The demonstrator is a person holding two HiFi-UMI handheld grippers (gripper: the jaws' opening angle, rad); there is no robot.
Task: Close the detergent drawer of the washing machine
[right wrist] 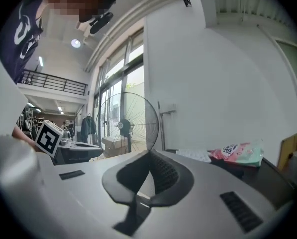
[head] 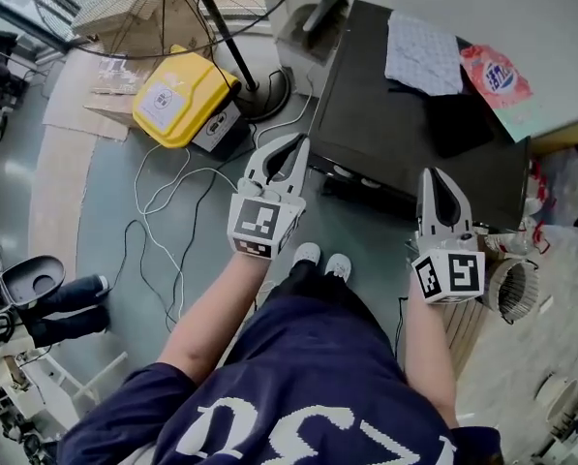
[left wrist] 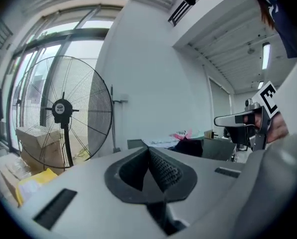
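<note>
Two grippers are held up side by side in front of the person, both with their jaws pressed together and nothing between them. The left gripper sits above the floor, just off the front left corner of the washing machine, and the right gripper sits over the machine's front edge. They are well apart from each other, and neither touches the machine. Each one points roughly level toward the white wall behind the machine. The machine is a dark box seen from above, in the upper right of the head view. Its front shows only as a narrow dark strip under the top edge, so the detergent drawer there cannot be told apart, nor whether it stands in or out. On the machine's top lie a white cloth, a pink bag and a dark bundle. To the left of the machine stands a large floor fan, with a yellow case on the floor beside its base. White cables trail across the grey floor. The person's pale shoes show between the two forearms.
</note>
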